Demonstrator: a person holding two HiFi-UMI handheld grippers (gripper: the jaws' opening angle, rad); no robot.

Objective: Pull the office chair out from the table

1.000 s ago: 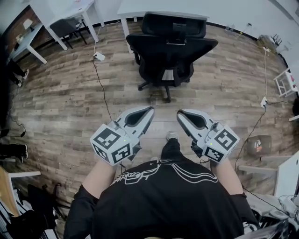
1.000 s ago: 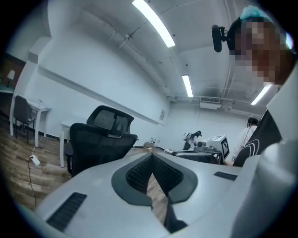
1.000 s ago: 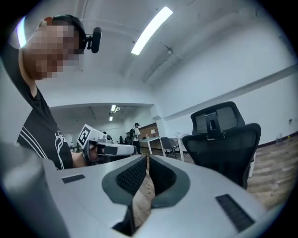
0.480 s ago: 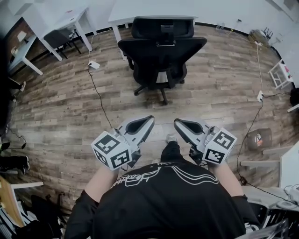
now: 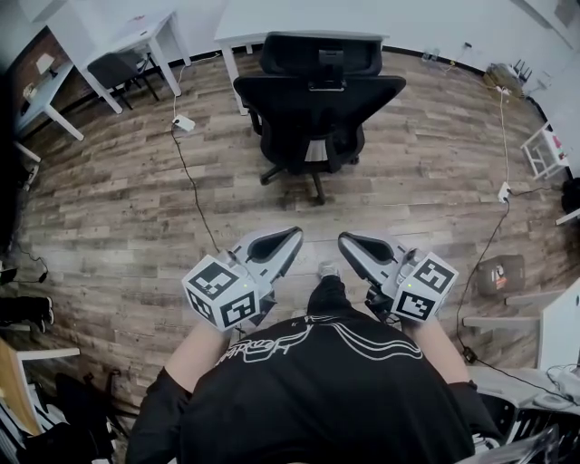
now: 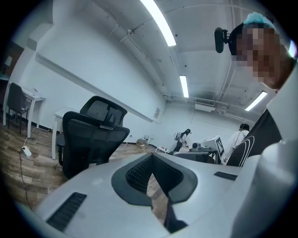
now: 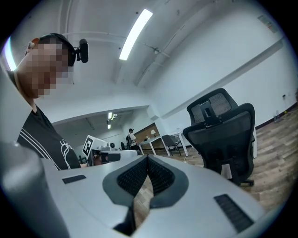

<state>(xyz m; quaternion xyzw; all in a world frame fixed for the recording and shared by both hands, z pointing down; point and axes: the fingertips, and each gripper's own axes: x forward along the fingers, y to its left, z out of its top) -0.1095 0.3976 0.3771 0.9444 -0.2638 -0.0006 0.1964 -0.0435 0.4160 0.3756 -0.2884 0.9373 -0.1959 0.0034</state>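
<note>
Two hand-held grippers, left gripper (image 5: 292, 237) and right gripper (image 5: 349, 240), are held side by side, each with jaws together and empty. One black office chair (image 5: 313, 104) stands well beyond them on the wood floor (image 5: 118, 208), beside one white table (image 5: 299, 18).

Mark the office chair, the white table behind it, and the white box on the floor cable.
office chair (image 5: 317, 113): head view, backrest.
white table (image 5: 272, 18): head view, bare top.
white box (image 5: 184, 124): head view, its top face.
</note>
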